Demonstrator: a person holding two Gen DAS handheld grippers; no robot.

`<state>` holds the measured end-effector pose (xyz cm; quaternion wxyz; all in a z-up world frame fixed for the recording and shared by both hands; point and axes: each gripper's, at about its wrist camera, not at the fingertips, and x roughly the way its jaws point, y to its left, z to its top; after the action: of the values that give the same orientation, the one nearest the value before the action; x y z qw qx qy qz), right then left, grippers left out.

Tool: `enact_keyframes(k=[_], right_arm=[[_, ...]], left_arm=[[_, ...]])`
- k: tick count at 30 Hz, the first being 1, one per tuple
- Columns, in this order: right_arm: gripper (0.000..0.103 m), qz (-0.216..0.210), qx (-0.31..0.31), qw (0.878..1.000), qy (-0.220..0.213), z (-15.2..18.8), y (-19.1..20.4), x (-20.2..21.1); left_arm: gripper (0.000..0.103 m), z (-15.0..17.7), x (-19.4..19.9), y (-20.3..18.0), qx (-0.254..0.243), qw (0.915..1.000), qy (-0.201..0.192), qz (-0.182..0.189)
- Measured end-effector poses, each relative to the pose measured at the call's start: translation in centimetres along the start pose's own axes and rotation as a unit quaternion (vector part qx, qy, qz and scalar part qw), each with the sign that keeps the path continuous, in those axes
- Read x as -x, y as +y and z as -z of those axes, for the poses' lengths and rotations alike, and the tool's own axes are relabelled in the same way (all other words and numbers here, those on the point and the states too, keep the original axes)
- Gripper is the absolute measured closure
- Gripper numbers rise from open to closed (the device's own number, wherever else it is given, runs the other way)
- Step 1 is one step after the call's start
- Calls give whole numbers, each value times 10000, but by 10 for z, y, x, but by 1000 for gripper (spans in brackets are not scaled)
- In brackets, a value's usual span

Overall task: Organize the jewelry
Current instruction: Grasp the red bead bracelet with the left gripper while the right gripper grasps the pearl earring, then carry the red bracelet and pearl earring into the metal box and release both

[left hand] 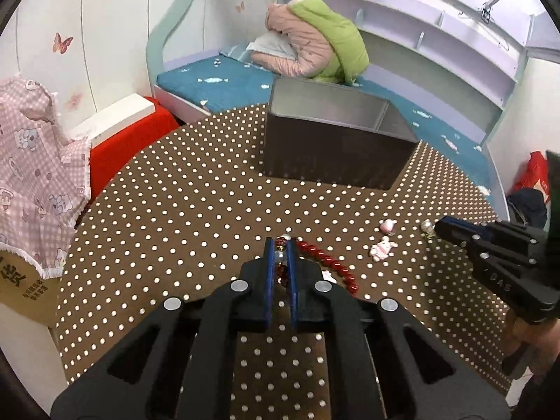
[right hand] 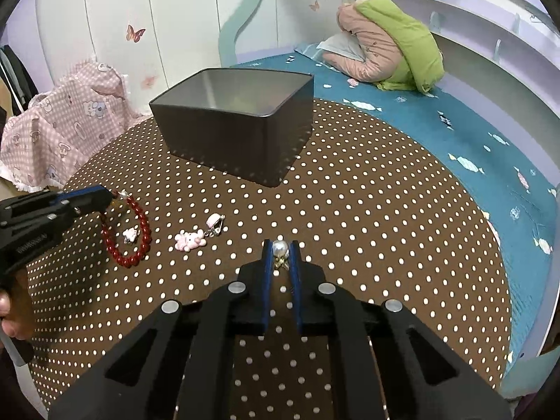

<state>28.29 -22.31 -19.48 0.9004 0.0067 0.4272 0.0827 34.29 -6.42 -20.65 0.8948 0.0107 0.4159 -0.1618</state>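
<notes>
A red bead bracelet (left hand: 330, 264) (right hand: 130, 234) lies on the brown dotted tablecloth (left hand: 175, 210). My left gripper (left hand: 281, 245) (right hand: 108, 196) is shut on the red bead bracelet at its clear-bead end. My right gripper (right hand: 280, 246) (left hand: 437, 226) is shut on a pearl earring (right hand: 280, 247) (left hand: 426, 225) with gold-coloured metal parts below the pearl. A pink bunny charm (right hand: 189, 240) (left hand: 382, 249) and a small pink clip (right hand: 214, 223) (left hand: 387, 225) lie between the two grippers. Another small pink charm (right hand: 130, 234) rests inside the bracelet loop. An open grey metal box (left hand: 336, 136) (right hand: 238, 122) stands farther back.
Behind the table is a bed with a blue cover (right hand: 455, 133) and a pile of pink and green jackets (left hand: 315, 42). A pink checked cloth (left hand: 31, 161) and a red item (left hand: 129, 143) sit left of the table. A hand (right hand: 14, 315) holds the left gripper's handle.
</notes>
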Motion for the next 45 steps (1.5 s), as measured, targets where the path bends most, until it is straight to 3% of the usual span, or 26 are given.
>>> enact_keyframes(k=[18,21,25,30,34,36,45], right_arm=[[95,-613,-265,9968,-449,-7,-4,53],[95,-546,-184,9975,-415,-10,-2,53],[87,-84,142,9999,-9,-8,4,21],[83,-28,218,9991,361,-3,1,-19],[82,-59,437,9984,344,-5,9,-26],[94,-49,544,9978,378,-3,13,-26],[94,-399,413,9983,58,-7,11,6]], left_arm=[[96,-11,99,-16,-215,9956,-885,240],[96,-15,111,-20,-261,9942,-1012,243],[96,-17,113,-22,-288,9941,-1024,229],[96,-11,109,-23,-255,9951,-925,232],[96,-7,104,-22,-234,9958,-859,214],[96,-7,101,-21,-224,9960,-838,210],[96,-10,102,-21,-210,9957,-865,240]])
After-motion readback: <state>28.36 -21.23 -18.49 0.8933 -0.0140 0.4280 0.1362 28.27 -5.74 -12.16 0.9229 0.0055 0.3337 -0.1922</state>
